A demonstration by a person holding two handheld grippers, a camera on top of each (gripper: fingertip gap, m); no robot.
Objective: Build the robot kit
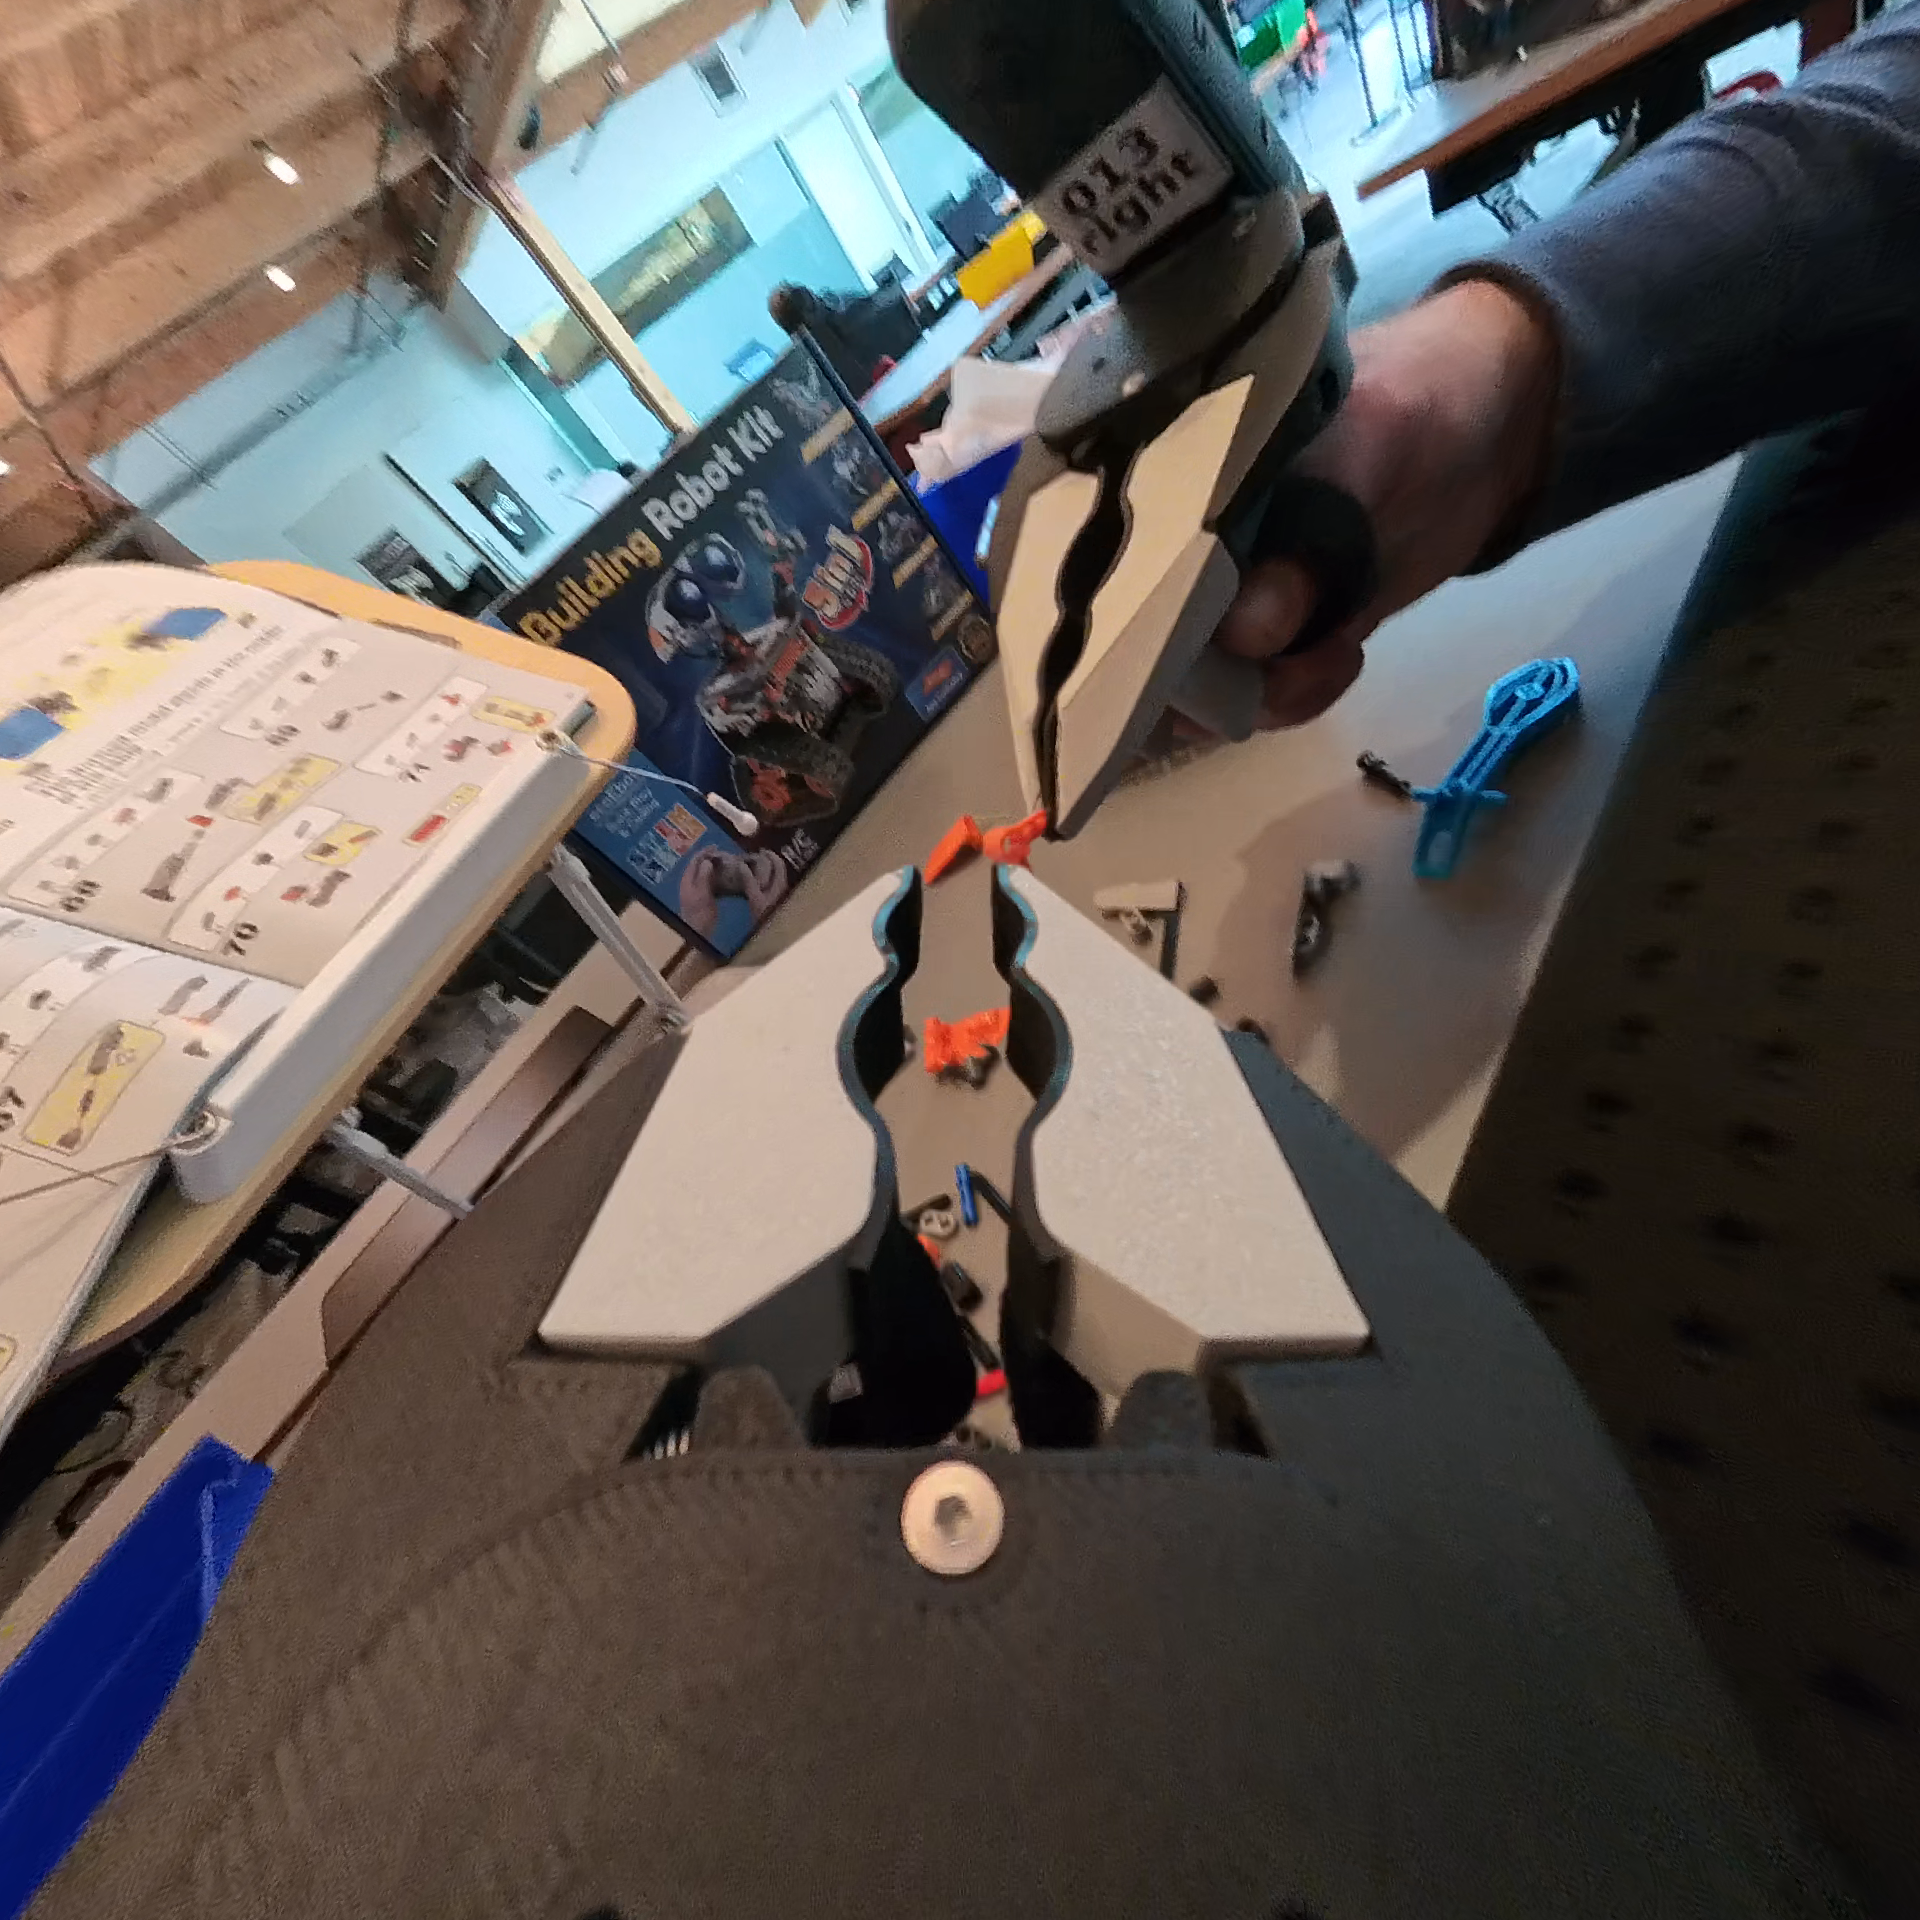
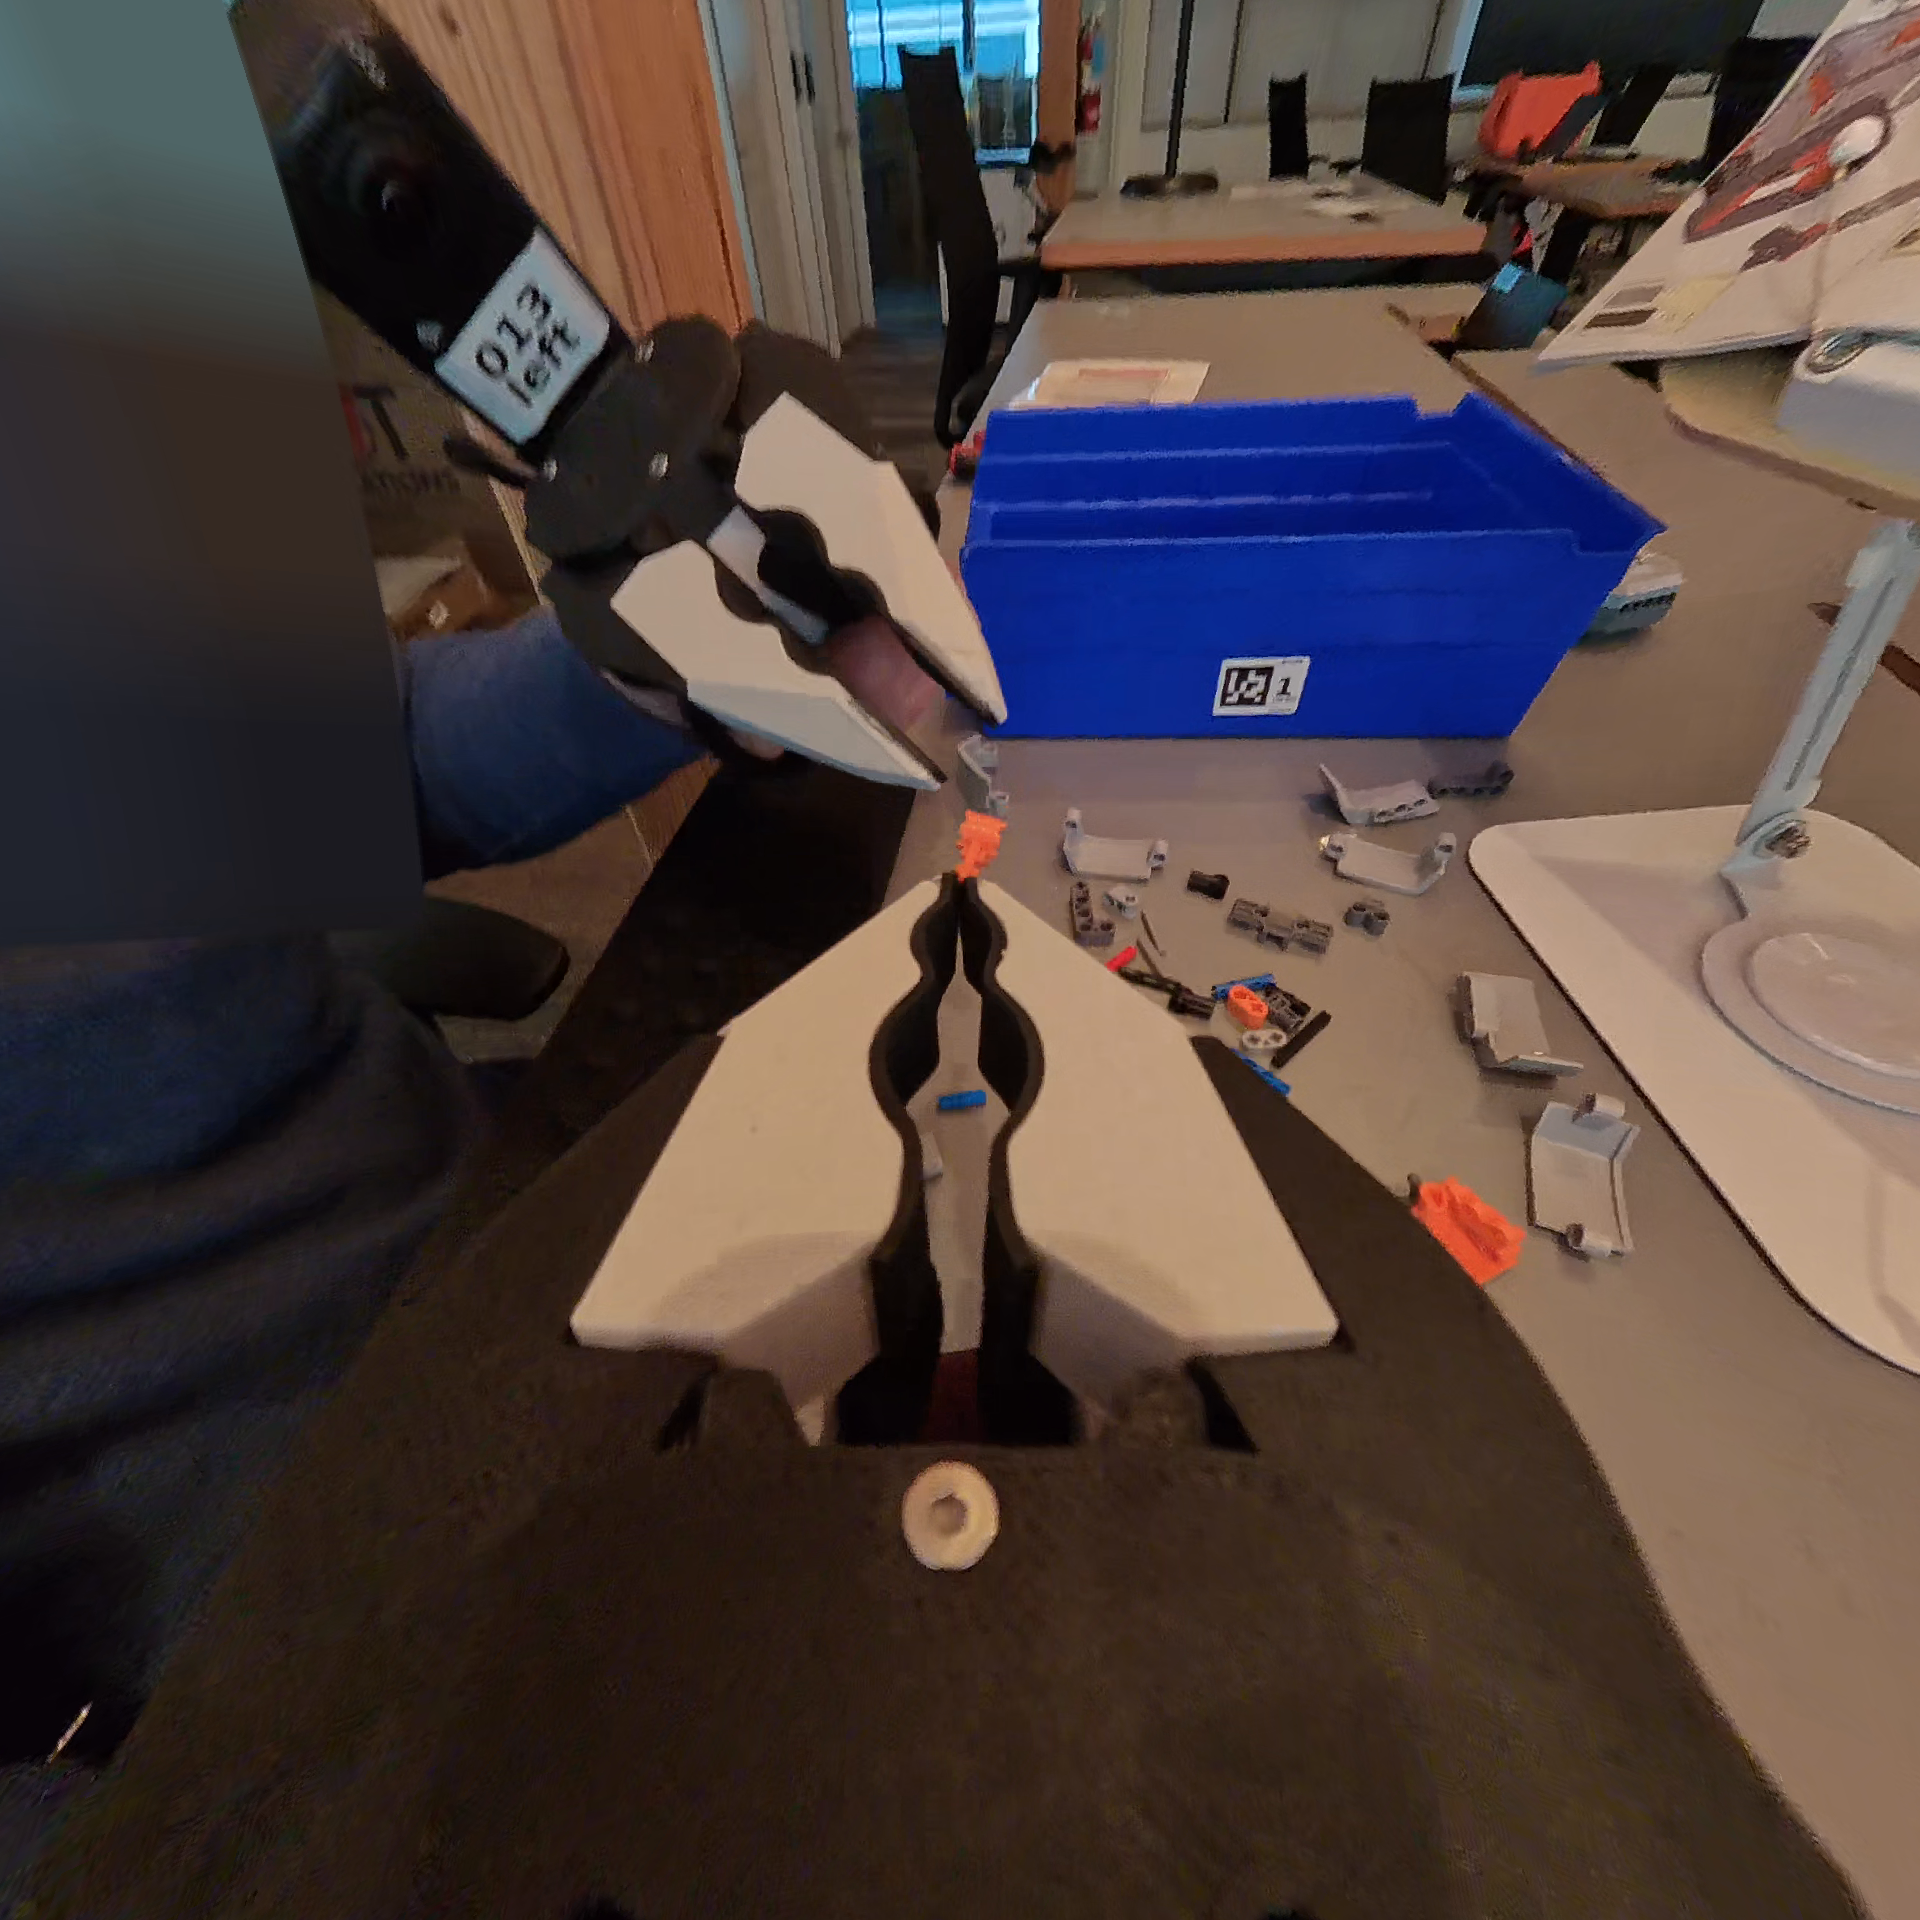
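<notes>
From nine o'clock, the left gripper has its fingers parted and bare, while at centre the right gripper pinches a small orange piece, light, stiff and likely slippery, above the surface, with a blue bin bearing a printed tag at one o'clock.

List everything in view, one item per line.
orange piece: one, orange, pinched at the right gripper's tips
blue bin: one, blue, back of the table
loose building parts: many, grey, black, orange, blue, scattered on the table
blue tool: one, blue, right side of the table
instruction booklet: one, white, open on a stand
kit box: one, dark blue, behind the parts
left gripper: open, empty
right gripper: shut
</notes>
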